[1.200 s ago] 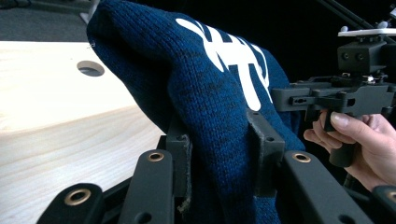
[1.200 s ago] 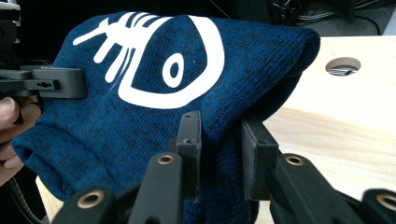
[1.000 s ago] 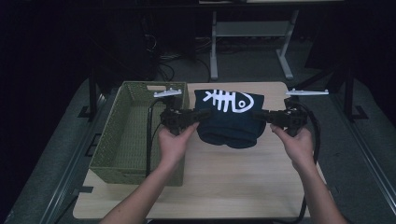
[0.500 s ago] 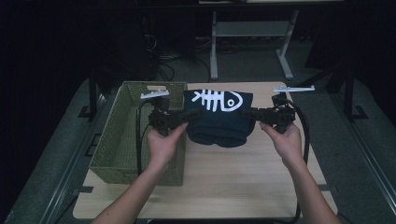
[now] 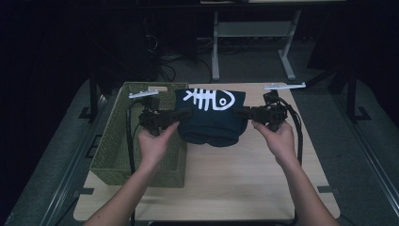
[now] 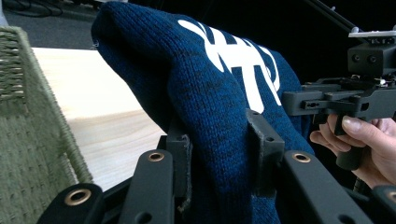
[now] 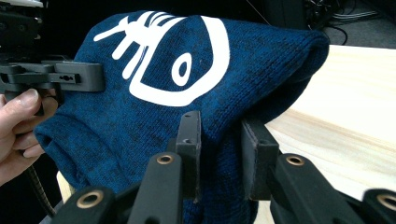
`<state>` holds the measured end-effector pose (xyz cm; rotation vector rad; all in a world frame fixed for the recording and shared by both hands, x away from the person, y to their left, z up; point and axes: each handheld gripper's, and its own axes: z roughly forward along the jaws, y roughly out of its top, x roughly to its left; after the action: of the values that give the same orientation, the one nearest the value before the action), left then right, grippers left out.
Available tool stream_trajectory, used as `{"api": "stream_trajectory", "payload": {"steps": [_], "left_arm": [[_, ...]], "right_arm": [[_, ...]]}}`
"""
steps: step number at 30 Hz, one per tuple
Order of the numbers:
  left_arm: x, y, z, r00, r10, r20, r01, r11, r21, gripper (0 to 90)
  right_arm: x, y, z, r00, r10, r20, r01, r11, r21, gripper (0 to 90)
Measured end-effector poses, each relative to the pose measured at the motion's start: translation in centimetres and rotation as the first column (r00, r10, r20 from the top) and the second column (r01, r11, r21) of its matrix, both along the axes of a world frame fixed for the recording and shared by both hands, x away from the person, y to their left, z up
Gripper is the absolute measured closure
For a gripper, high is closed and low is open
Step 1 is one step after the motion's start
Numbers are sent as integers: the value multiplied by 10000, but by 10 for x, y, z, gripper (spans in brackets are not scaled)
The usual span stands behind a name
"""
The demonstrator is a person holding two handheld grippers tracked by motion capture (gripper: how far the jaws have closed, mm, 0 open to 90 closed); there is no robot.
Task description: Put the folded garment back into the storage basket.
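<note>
A dark blue knitted garment [image 5: 211, 120] with a white fishbone print is held folded above the wooden table [image 5: 235, 183], just right of the green woven basket [image 5: 117, 141]. Its left edge is pinched by the closed jaws of the left gripper [image 5: 186, 113], and its right edge is clamped by the right gripper [image 5: 239, 112]. The basket's near wall is seen beside the garment in the left gripper view.

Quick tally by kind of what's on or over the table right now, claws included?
Dark blue knitted garment with a white fish-skeleton print: 1
Green woven rectangular basket: 1
Black two-jaw claws, left claw and right claw: 2
Total: 4
</note>
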<state>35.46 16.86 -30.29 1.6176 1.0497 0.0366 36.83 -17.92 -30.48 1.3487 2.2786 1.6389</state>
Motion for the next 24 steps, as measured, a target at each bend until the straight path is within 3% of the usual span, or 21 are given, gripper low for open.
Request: {"api": "stream_trajectory", "payload": {"steps": [24], "left_arm": [[-1, 45, -6, 9973, 700, -204, -702, 9975, -115, 666]], "right_arm": [[9, 48, 4, 9982, 597, 49, -597, 9982, -32, 714]]}}
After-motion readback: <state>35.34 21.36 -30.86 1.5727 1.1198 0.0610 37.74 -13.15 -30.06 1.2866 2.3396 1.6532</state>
